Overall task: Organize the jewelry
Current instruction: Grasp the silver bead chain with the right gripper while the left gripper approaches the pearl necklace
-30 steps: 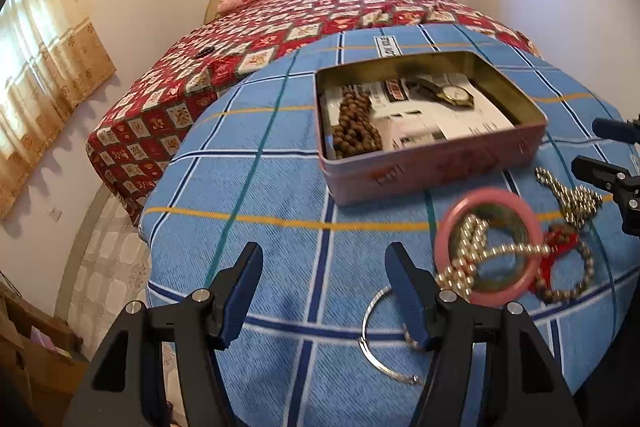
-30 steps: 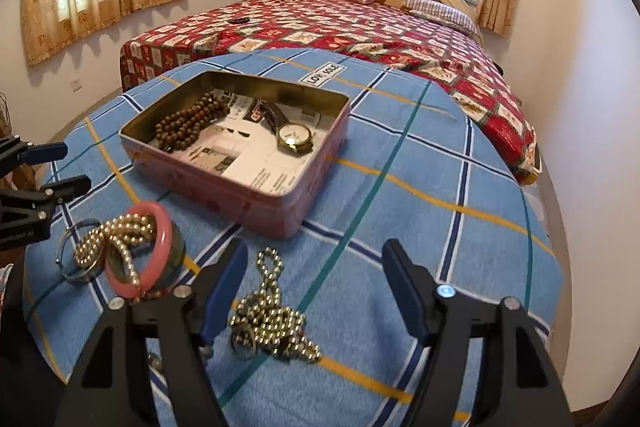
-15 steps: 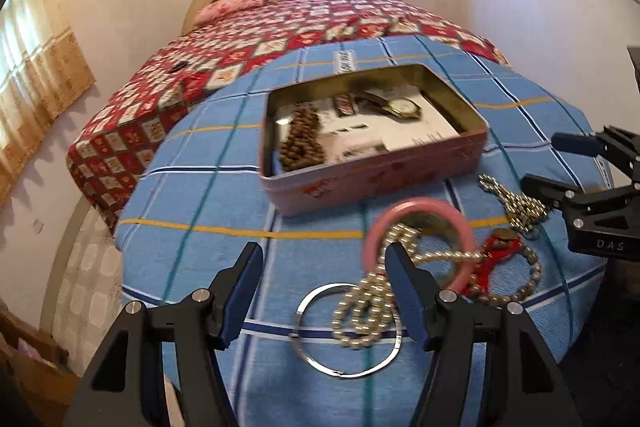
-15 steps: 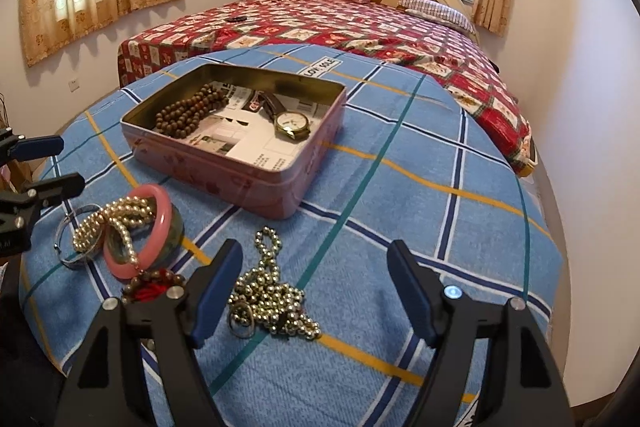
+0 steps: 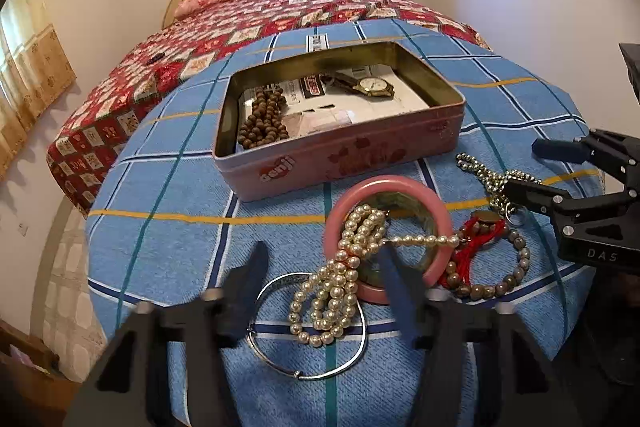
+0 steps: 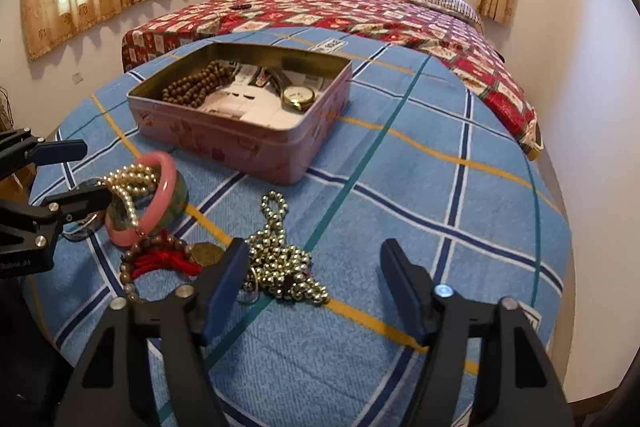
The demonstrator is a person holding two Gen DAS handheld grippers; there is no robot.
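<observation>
The tin [image 5: 340, 151] holds wooden beads [image 5: 262, 121] and a watch [image 5: 370, 85]. Left tongs [image 5: 320, 277], closing, straddle the pearls [image 5: 340, 267] ungripped; right tongs [image 6: 312, 293], closing, hold nothing.

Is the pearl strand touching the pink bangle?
Touching: the left wrist view shows the pearl strand draped over the pink bangle's rim and lying inside it.

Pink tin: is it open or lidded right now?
Open. The pink tin has no lid on; brown beads and a watch show inside.
</observation>
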